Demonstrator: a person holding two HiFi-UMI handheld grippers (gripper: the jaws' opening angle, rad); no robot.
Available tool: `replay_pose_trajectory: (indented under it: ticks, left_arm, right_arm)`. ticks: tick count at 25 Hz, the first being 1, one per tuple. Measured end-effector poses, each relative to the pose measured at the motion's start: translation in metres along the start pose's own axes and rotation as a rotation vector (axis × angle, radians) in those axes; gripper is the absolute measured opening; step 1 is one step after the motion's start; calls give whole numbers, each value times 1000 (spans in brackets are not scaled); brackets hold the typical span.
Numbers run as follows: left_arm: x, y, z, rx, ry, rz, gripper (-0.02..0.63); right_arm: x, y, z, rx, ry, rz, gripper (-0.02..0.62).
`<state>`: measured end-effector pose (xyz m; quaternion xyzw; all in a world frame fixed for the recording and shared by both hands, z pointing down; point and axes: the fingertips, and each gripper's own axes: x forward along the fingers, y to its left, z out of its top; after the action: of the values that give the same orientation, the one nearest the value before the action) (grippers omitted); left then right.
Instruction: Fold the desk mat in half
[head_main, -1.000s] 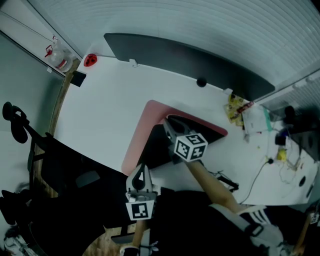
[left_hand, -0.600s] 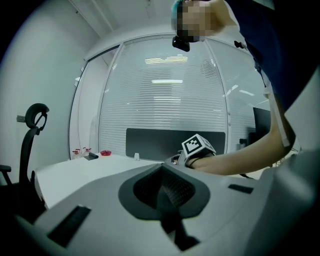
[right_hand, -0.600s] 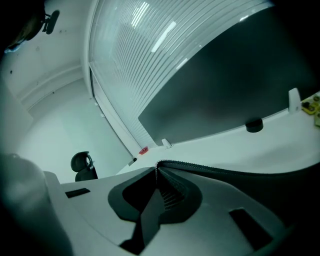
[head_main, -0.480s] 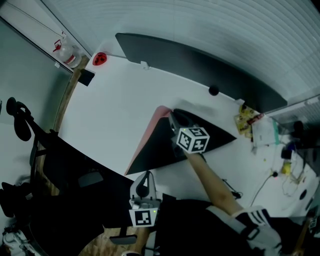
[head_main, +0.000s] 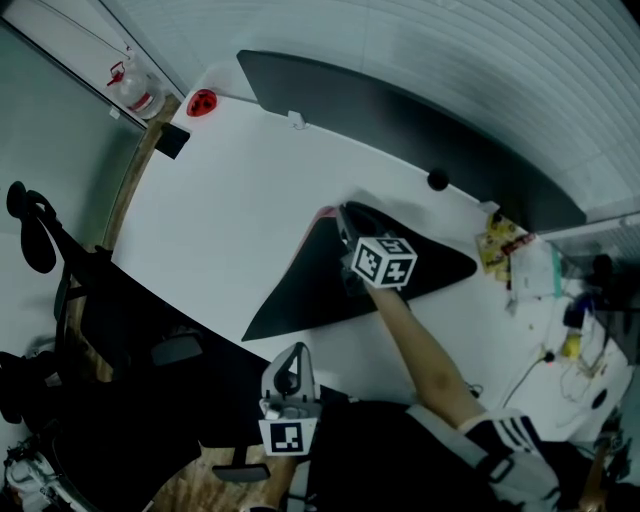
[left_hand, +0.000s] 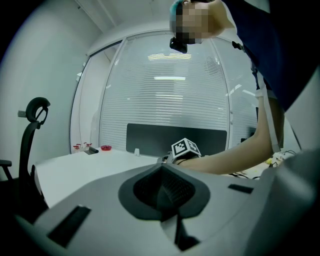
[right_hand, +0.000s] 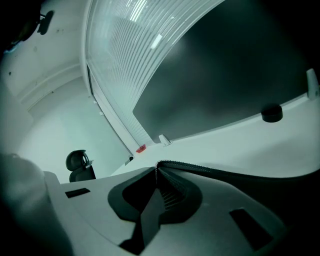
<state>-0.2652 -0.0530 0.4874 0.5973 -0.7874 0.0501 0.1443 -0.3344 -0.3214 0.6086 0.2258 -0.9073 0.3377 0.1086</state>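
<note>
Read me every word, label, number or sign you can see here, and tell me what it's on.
No readable text anywhere.
Marker cube on the right tongs: black-and-white squares only, no letters.
Marker on the left tongs: the same.
Yellow packet on the desk: print too blurred to read.

Head view overhead; left gripper view faces right hand-held gripper (head_main: 345, 222)

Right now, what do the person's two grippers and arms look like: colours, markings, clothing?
Both the left gripper and the right gripper have light grey bodies with dark, ribbed pads inside tapering jaws. Each carries a white cube printed with black square markers. The right arm is bare up to a dark sleeve with white stripes. No cables show on either.
</note>
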Motion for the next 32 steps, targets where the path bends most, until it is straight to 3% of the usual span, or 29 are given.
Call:
replay_pose_trajectory:
  ticks: [8,11,14,25,32]
  left_arm:
    - [-1,0,-5,-12,15,4,2]
    - [-1,-1,-5,-17,16,4,2]
    - [-2,-1,-4,-7,12,6,2]
    - [-16,3,-3,-19,-2,44,2]
    - [-26,6,3,-17,2,71,2]
  right_arm:
    - [5,8,-1,-17,15,42,24]
    - [5,15,0,-11,10,87,120]
    - [6,22,-3,-65,15,100,149]
    - [6,16,-5,-86,14,74,146]
    - [5,6,-5,-97,16,9,19]
